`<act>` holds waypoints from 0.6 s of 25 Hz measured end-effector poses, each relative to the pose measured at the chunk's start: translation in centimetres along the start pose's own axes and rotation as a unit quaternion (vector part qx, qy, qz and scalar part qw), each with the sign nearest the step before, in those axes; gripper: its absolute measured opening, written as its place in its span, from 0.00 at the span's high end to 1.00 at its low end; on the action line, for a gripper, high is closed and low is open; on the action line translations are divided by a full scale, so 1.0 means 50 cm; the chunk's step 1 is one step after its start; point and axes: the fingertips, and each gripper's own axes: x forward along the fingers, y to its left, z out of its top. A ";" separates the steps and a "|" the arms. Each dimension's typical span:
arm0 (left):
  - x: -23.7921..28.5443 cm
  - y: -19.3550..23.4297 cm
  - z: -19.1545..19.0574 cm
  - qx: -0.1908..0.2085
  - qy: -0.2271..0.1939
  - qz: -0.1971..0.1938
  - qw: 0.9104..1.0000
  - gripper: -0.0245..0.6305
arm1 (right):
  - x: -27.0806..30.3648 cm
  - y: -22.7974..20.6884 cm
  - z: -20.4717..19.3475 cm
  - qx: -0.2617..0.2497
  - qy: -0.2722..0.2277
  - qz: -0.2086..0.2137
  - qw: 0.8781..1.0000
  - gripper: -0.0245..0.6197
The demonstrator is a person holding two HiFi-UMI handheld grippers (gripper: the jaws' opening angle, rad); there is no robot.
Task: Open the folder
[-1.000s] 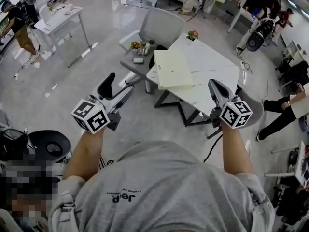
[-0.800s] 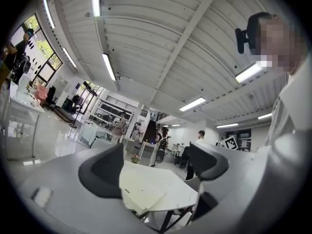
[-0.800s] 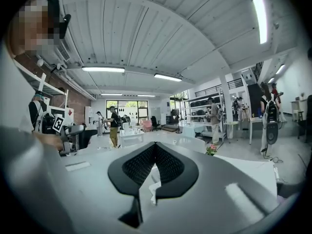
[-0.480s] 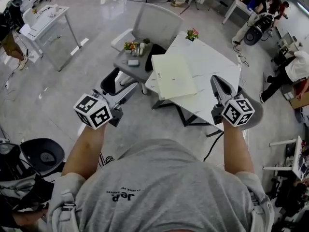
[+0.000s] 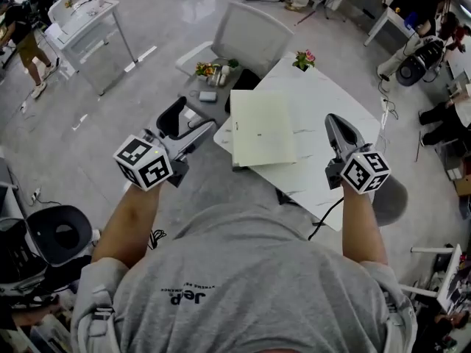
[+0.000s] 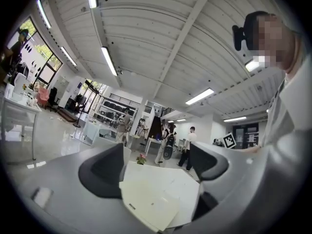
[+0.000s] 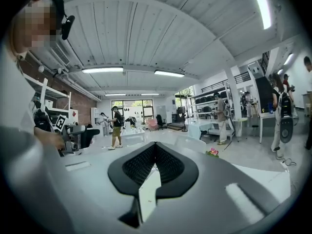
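Right now my left gripper (image 5: 193, 118) hangs in the air off the table's left side, its jaws wide apart with nothing between them. Looking along them, I see the cream folder (image 5: 261, 127) beyond, closed and lying flat. My right gripper (image 5: 333, 121) is held above the white marble-patterned table (image 5: 331, 87), just right of the folder and clear of it, its jaws pressed together at the tips and empty. The folder sits on the left part of the table, and its near corner seems to jut past the edge. A small pot of pink flowers (image 5: 304, 57) stands at the far corner. A pale grey chair (image 5: 250, 31) is beyond the table.
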 end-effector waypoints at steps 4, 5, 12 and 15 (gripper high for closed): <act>0.078 -0.014 -0.017 -0.007 -0.012 0.033 0.999 0.27 | 0.043 -0.095 0.007 -0.005 0.008 0.041 0.999 0.96; 0.093 -0.017 -0.020 -0.005 -0.011 0.040 0.999 0.27 | 0.055 -0.113 0.008 -0.007 0.010 0.049 0.999 0.96; 0.149 0.014 -0.075 0.007 0.019 0.033 0.999 0.27 | 0.139 -0.167 -0.009 0.001 0.022 0.064 0.998 0.96; 0.156 0.046 -0.108 0.026 0.054 0.003 0.998 0.27 | 0.176 -0.153 -0.026 0.001 0.028 0.048 0.998 0.96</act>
